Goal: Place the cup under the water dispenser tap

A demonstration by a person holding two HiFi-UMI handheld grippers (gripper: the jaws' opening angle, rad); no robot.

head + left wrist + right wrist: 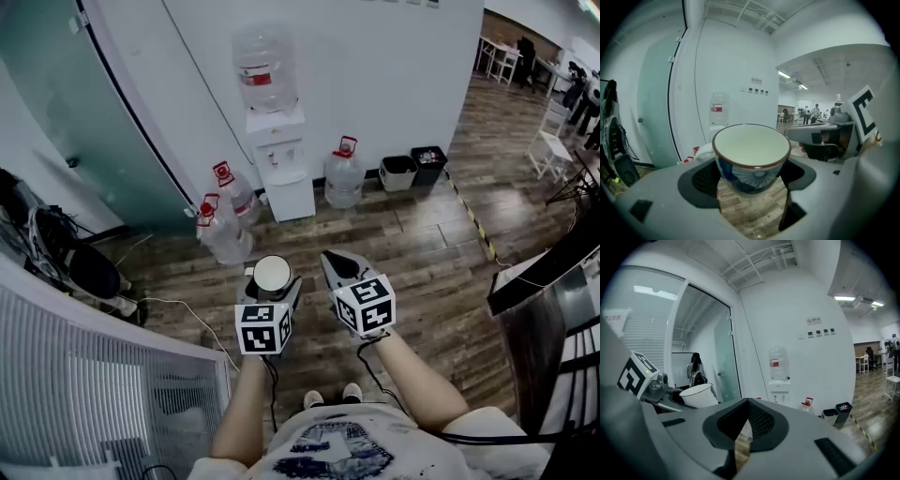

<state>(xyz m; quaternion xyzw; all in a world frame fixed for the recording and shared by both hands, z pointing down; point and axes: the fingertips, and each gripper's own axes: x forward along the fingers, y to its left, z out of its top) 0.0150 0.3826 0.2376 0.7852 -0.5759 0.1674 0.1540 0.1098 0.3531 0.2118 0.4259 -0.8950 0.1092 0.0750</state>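
Note:
A white cup (273,275) with a blue flower pattern and a dark red rim (751,157) sits upright between the wide-set jaws of my left gripper (272,289), which is shut on it. The cup looks empty inside. My right gripper (336,264) hangs just to the right of it, shut with nothing between its pads (746,405). The white water dispenser (279,164) with a clear bottle on top stands against the far wall, well ahead of both grippers. It also shows in the left gripper view (718,117) and the right gripper view (779,376).
Two spare water bottles (225,225) lie left of the dispenser and one (343,178) stands to its right. Two bins (412,169) are by the wall. A frosted glass door (84,112) is on the left, with a bag (66,253) and white slatted panel (103,384) nearby.

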